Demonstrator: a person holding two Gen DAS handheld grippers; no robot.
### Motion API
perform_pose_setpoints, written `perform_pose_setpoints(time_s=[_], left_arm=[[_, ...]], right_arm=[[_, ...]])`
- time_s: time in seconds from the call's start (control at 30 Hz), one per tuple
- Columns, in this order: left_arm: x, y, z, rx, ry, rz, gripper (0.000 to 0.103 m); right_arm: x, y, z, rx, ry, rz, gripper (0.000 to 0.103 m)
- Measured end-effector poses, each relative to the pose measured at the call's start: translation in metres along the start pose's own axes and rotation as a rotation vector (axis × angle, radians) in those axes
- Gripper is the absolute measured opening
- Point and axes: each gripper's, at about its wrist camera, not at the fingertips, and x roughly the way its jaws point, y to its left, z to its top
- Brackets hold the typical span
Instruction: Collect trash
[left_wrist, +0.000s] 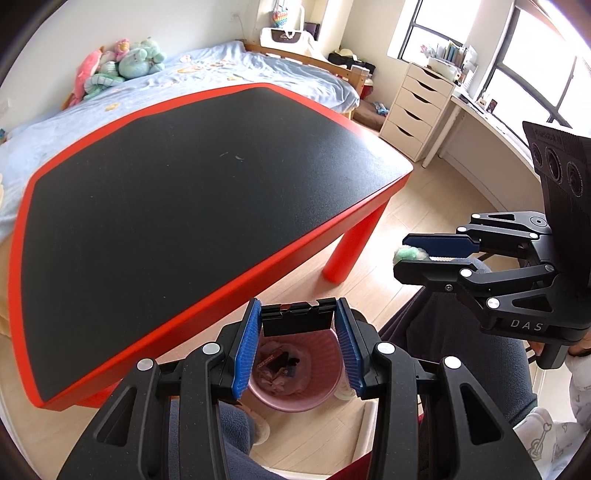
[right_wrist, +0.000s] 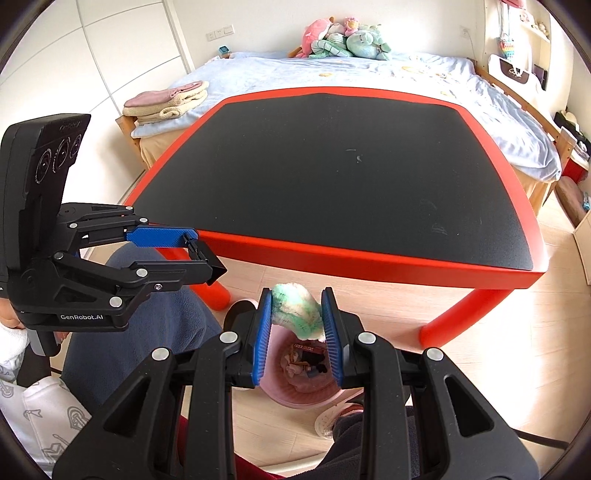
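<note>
A black clip is pinched across its width between the left gripper pads, long axis crosswise, directly over the pink bin. Only the right wrist view shows the green-white wad clearly, squeezed in the right gripper, its long axis seemingly running forward, above the same bin; from the left, just a tuft is seen. Beyond, the red table and bed are seen.
</note>
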Motion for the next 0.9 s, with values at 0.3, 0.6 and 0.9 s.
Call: perform_pose_setpoints(time_s=[0.3,0.6,0.9], left_arm=[[0.000,-0.006,-0.005,0.005,0.015,-0.021,0.041],[-0.005,0.000,-0.003,-0.033,-0.020,0.013,0.092],[-0.009,0.004,-0.006,-0.065,-0.026,0.039,0.095]], right_arm=[[-0.002,0.000,-0.006,-0.003,0.003,0.017,0.029],[-0.005,-0.009,-0.008,0.030,-0.009,-0.009,0.091],[-0.005,-0.011,-0.009,0.057,-0.009,-0.015,0.095]])
